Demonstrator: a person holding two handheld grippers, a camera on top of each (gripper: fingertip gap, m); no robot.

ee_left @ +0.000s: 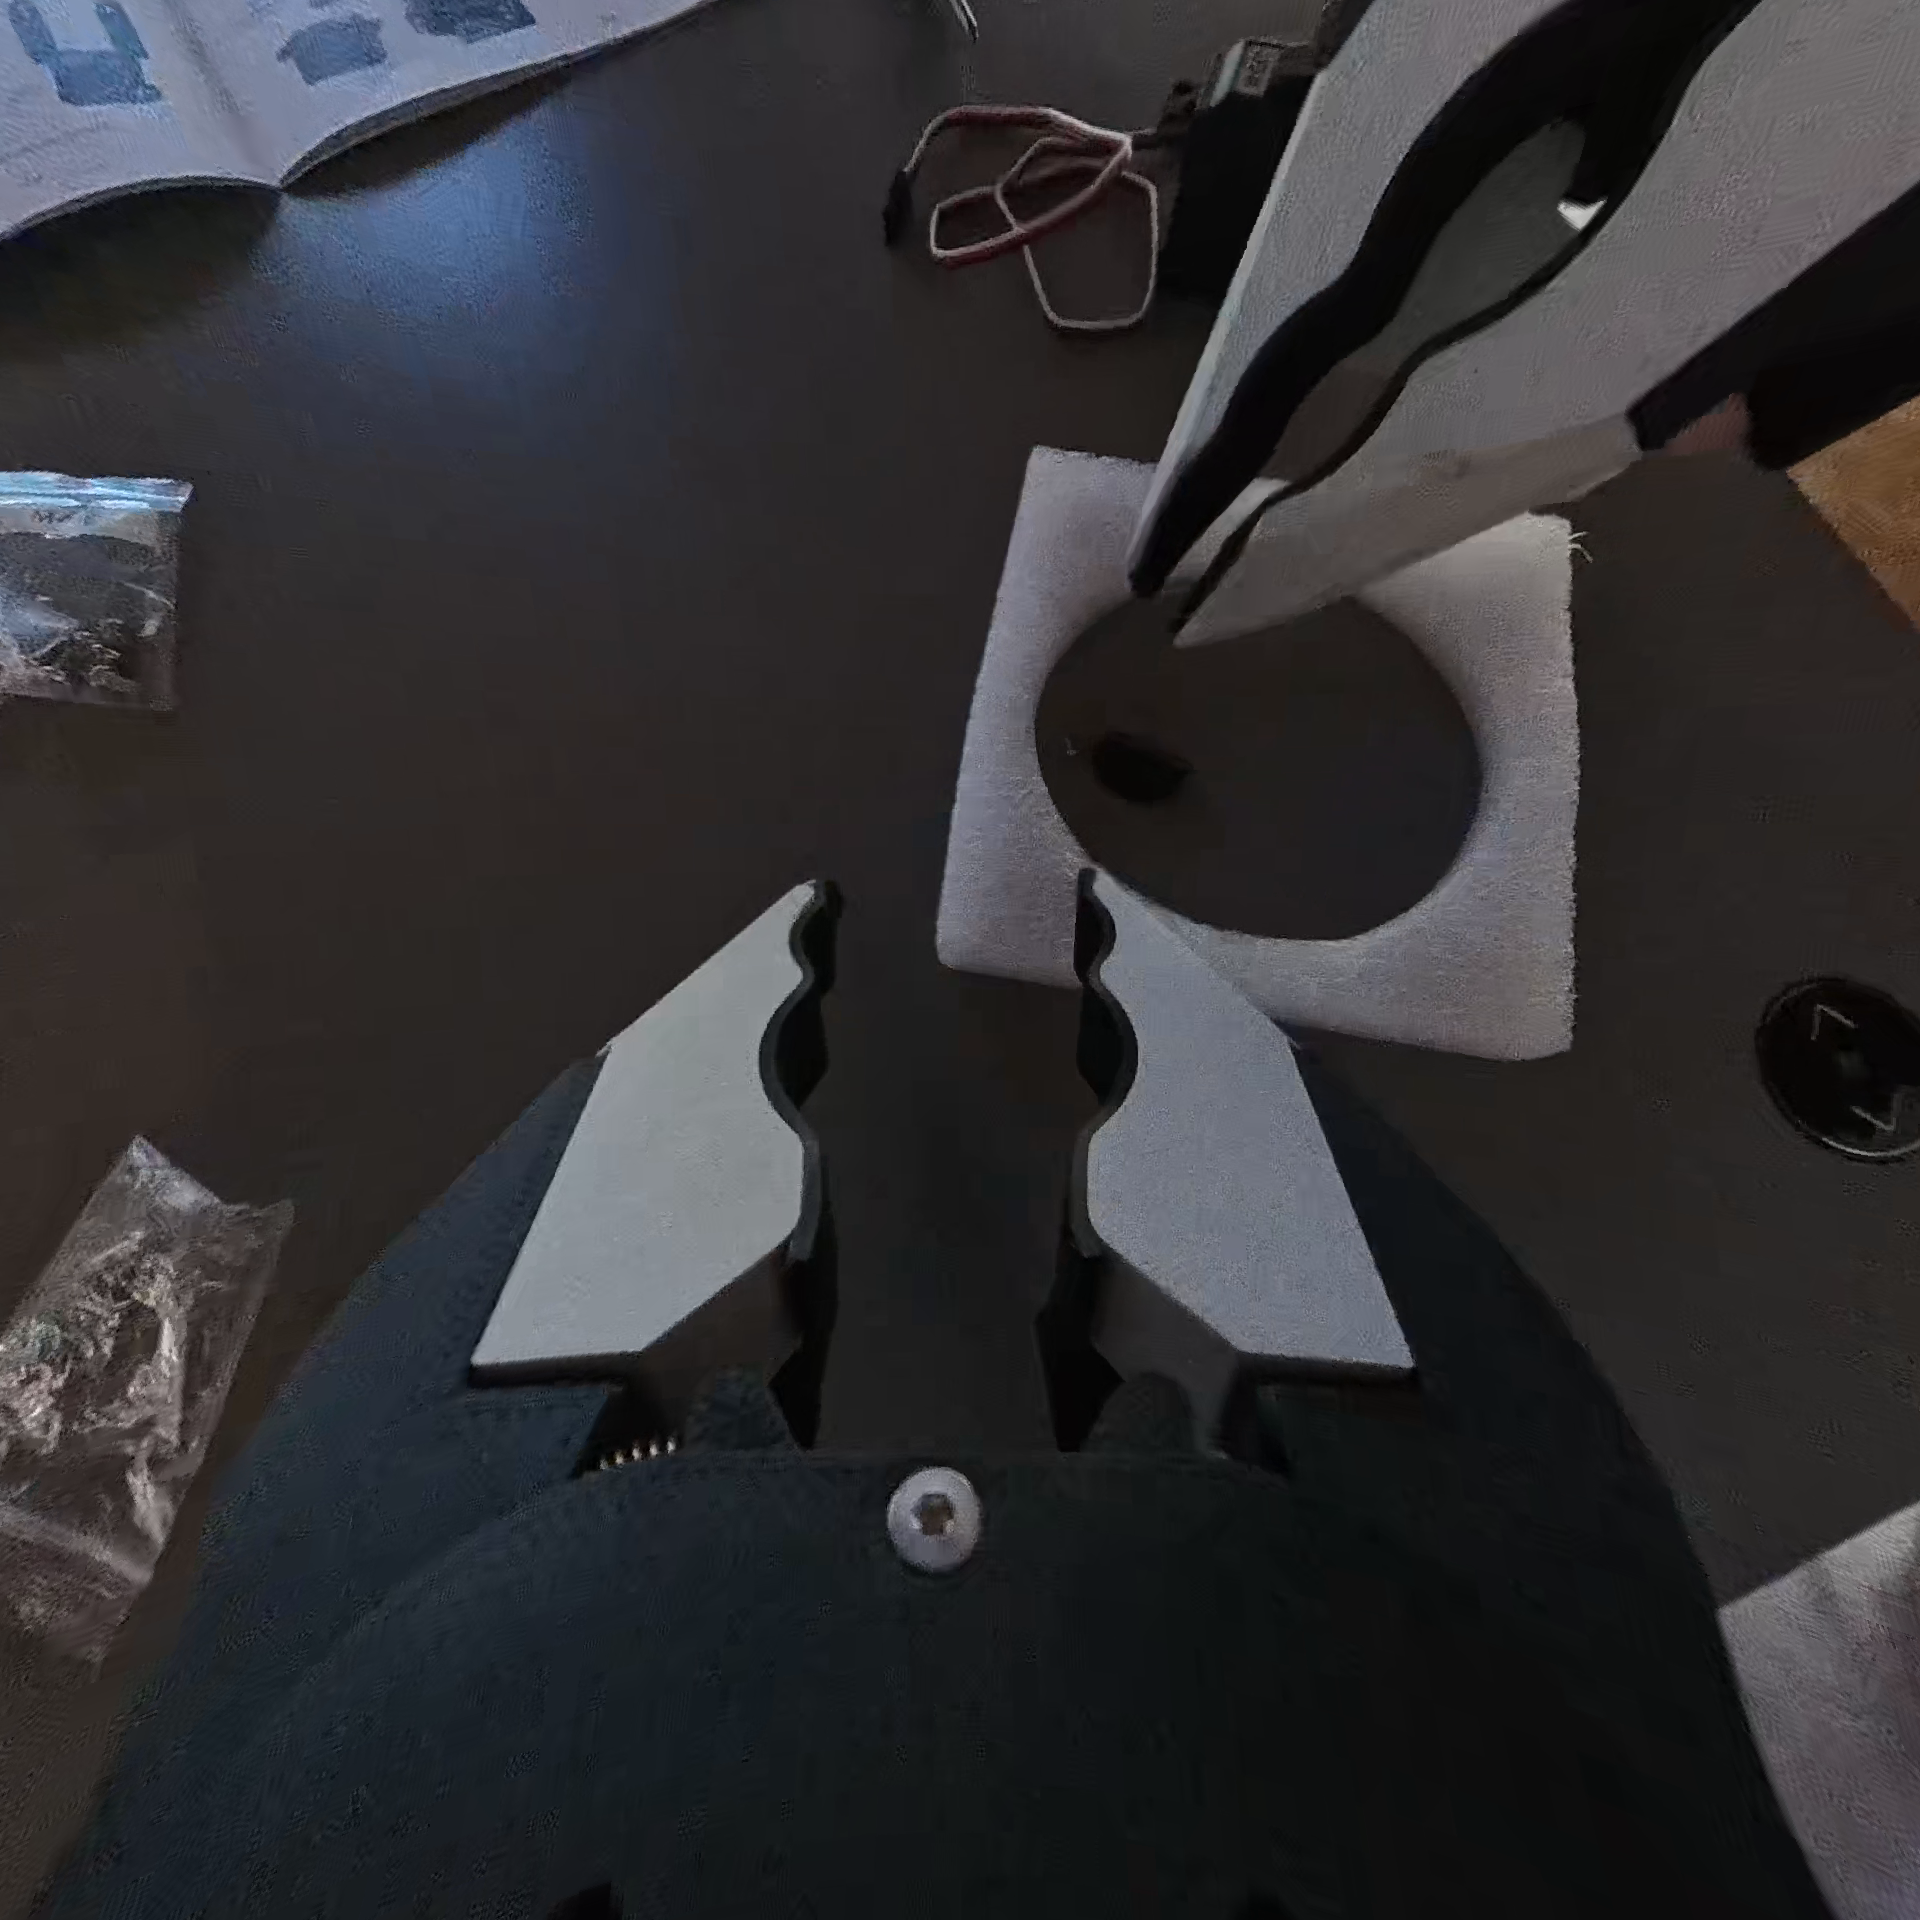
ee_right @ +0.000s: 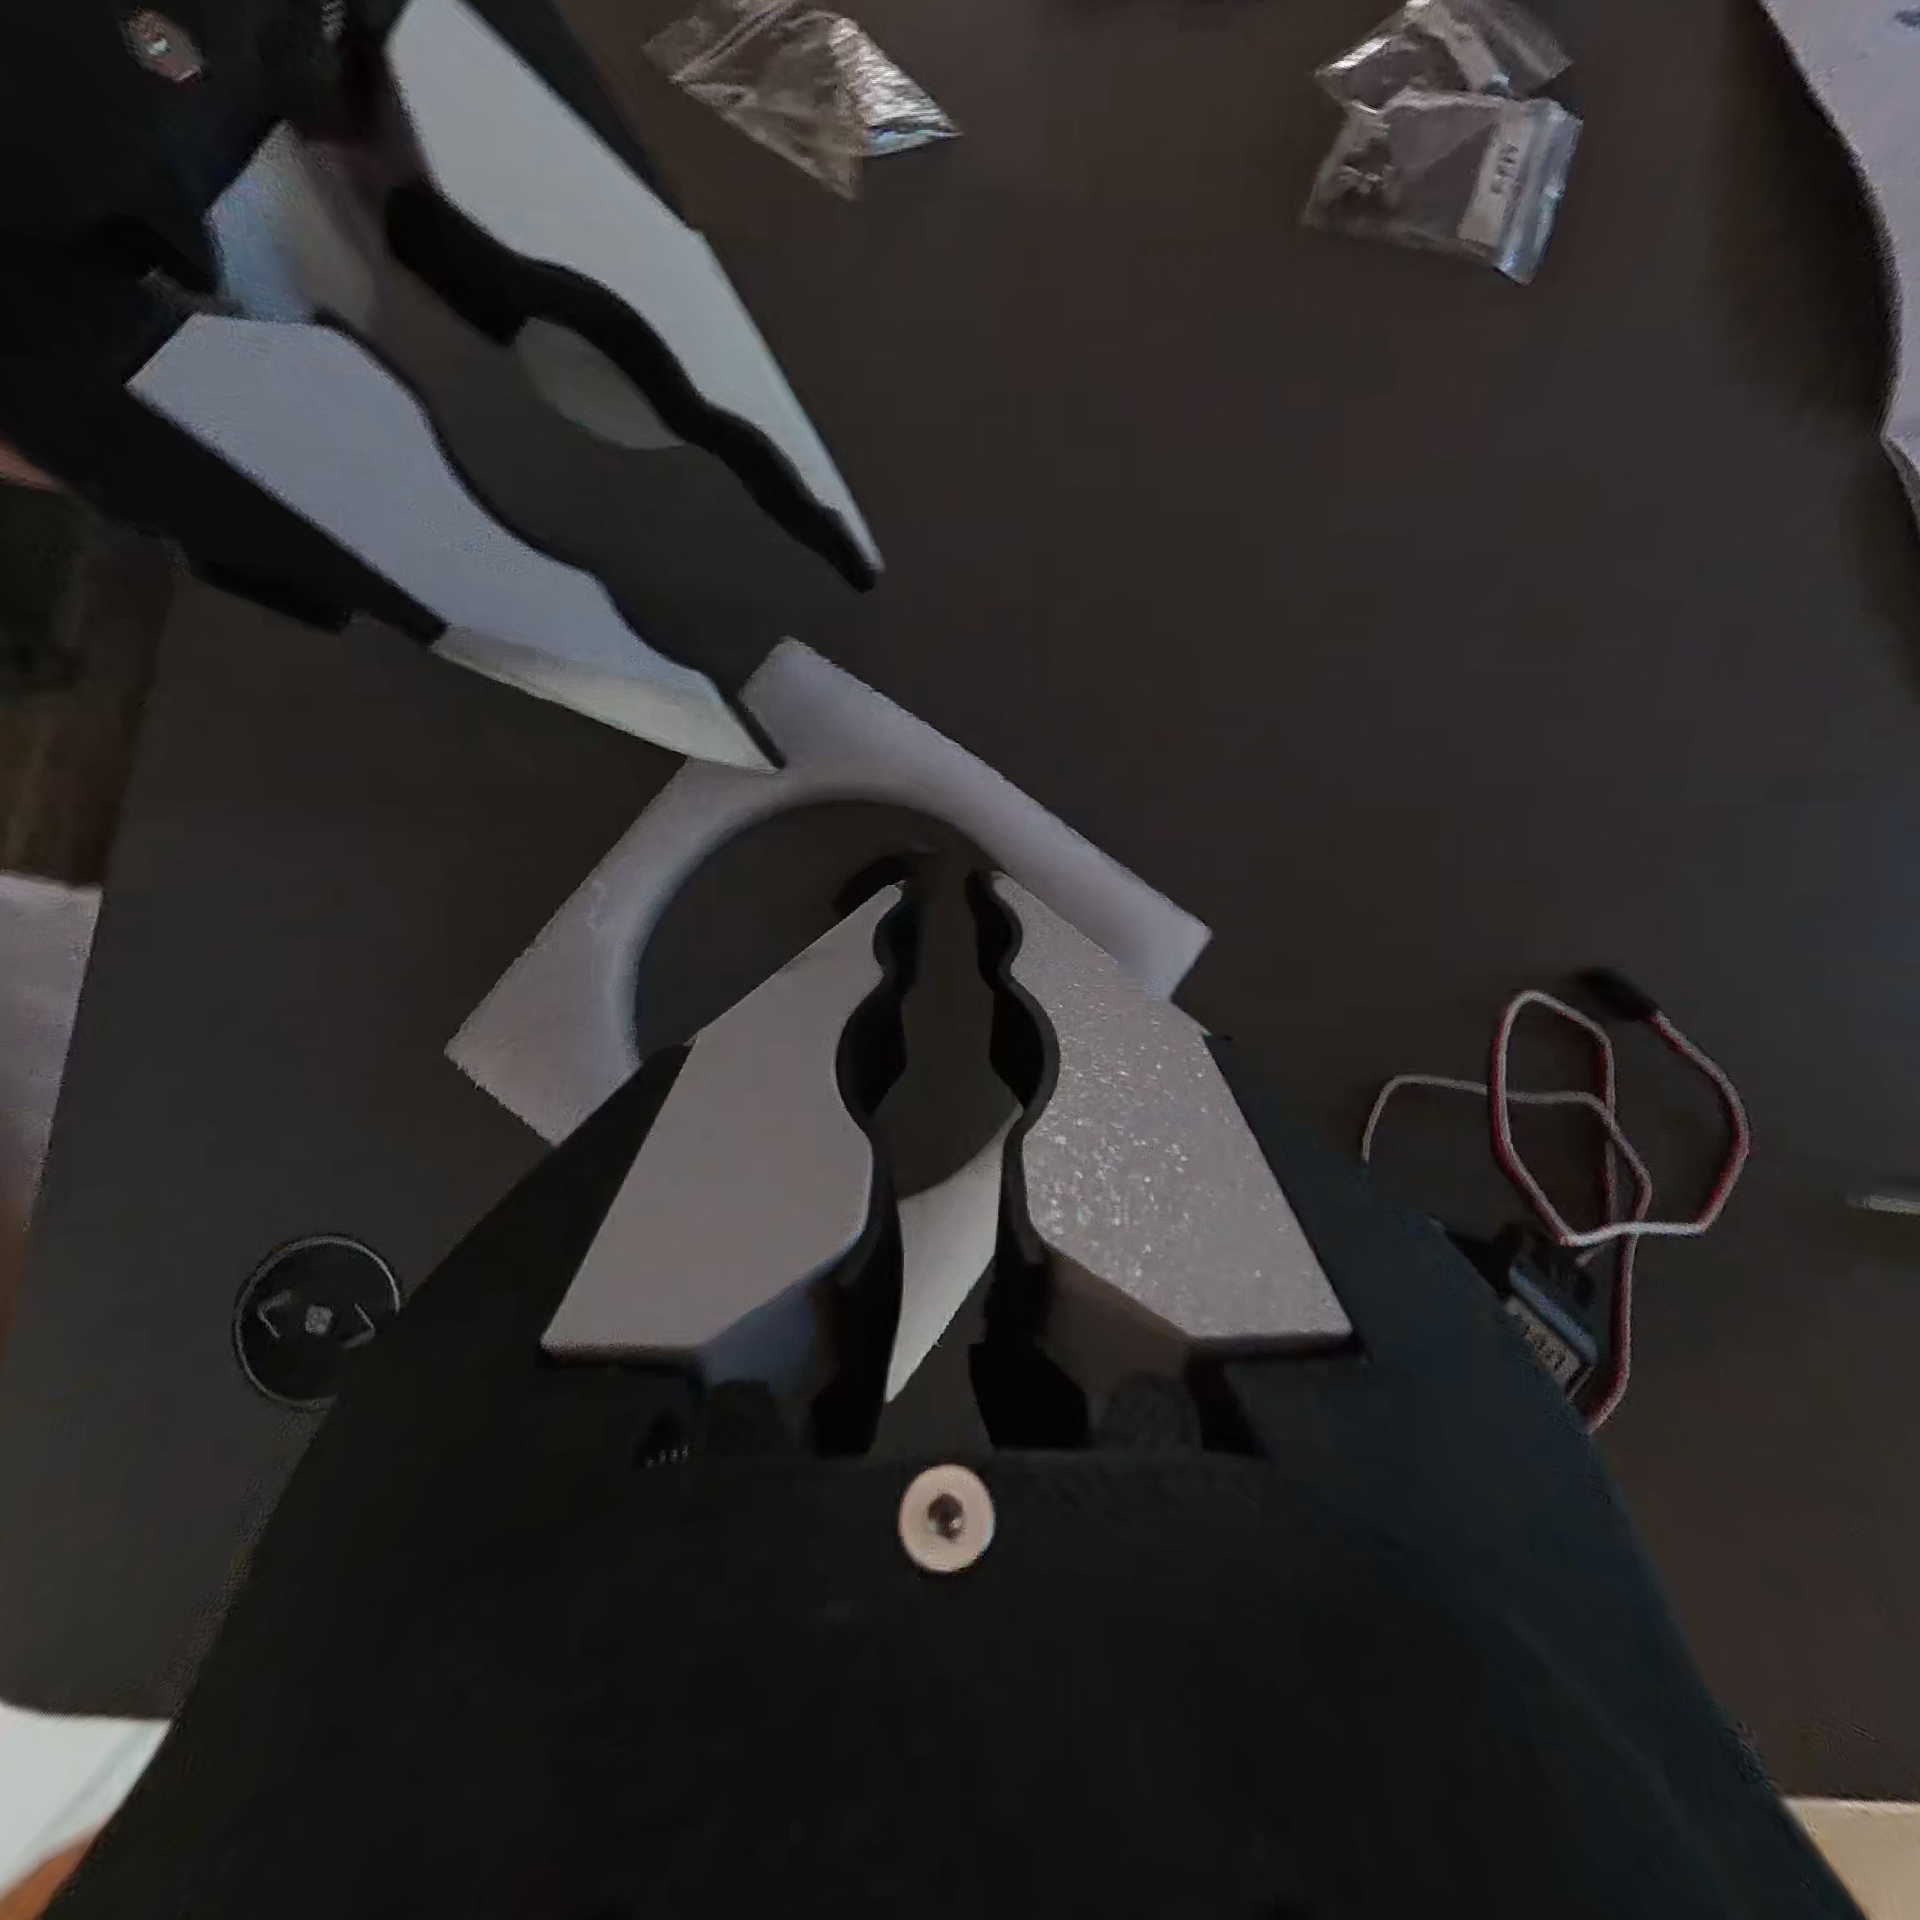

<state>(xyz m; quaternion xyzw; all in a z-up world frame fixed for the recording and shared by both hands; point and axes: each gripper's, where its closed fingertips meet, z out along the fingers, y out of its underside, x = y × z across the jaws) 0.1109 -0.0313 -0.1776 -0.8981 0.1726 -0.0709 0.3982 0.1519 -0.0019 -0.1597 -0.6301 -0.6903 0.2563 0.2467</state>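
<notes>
The left gripper [ee_left: 956, 894] gapes empty beside the white square foam ring [ee_left: 1496, 966]; the right gripper [ee_right: 935, 883], nearly closed, holds nothing above its hole; bag labels blur.

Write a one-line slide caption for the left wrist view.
Left gripper open beside a white foam square; right gripper nearly shut over its round hole.

Right gripper [ee_right: 938, 883] over white foam square [ee_right: 977, 774] with round cutout, jaws narrowly apart, tips above small dark part [ee_right: 862, 885] inside cutout. Left gripper [ee_right: 821, 665] at upper left, jaws apart, lower fingertip at foam edge. Wired servo [ee_right: 1548, 1320] right; black disc [ee_right: 317, 1320] left; two plastic bags [ee_right: 1444, 135] beyond, on dark table [ee_right: 1299, 623].
</notes>
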